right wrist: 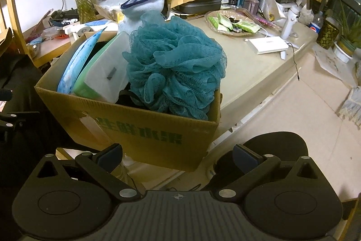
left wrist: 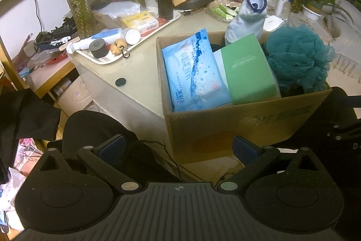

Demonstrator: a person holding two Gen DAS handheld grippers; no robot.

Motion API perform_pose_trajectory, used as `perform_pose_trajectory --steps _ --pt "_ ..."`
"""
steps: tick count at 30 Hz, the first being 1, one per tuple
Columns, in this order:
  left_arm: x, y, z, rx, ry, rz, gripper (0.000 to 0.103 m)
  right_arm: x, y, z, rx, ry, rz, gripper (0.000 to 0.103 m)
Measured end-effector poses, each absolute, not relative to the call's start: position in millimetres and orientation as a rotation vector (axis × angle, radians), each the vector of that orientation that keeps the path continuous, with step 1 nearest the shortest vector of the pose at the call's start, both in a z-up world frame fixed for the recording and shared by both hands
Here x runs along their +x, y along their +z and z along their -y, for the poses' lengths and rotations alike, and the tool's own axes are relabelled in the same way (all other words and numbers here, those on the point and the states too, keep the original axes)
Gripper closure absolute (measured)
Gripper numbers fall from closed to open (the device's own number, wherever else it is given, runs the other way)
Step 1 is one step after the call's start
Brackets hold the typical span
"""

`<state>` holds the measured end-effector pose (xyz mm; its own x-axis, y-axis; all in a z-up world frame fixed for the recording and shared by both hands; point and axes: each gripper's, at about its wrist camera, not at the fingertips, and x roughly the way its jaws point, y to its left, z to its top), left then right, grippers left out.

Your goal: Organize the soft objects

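A: What am I looking at for the soft stuff?

B: I'm seeing it all sitting in the box point(left wrist: 237, 119), a corrugated cardboard carton on the table point(left wrist: 140, 73), green print on its side. The loofah point(right wrist: 173, 67) is bulging over one corner: teal mesh, ruffled, puffy. The sock point(left wrist: 247, 19) is standing upright at the back, pale blue knit with a navy cuff gaping open.

A: And the rest in there?

B: The wipes point(left wrist: 194, 69) are leaning against the side wall, glossy blue plastic pack, flat and floppy. The green pack point(left wrist: 248, 69) is lying beside them, boxy, smooth, with a clear white side showing in the right view. Something dark is lying underneath; I can't tell what.

A: Claws?

B: I'm holding the left gripper point(left wrist: 179, 147) spread wide, nothing between the blue pads, hanging just short of the box's near wall. The right gripper point(right wrist: 178, 154) is likewise released and empty, facing the printed side.

A: Background?

B: A white tray point(left wrist: 155, 32) is sitting behind the box.
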<state>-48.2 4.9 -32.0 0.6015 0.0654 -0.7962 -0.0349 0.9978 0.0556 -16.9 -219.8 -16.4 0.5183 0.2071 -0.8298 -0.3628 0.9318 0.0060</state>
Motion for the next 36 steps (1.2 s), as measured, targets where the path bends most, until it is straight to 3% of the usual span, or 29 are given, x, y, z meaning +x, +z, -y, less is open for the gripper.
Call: perform_pose_trajectory --steps 36 --pt "-42.2 -32.4 -8.0 0.041 0.088 -0.946 0.0 -12.3 -16.3 229.6 -0.18 0.296 -0.969 0.0"
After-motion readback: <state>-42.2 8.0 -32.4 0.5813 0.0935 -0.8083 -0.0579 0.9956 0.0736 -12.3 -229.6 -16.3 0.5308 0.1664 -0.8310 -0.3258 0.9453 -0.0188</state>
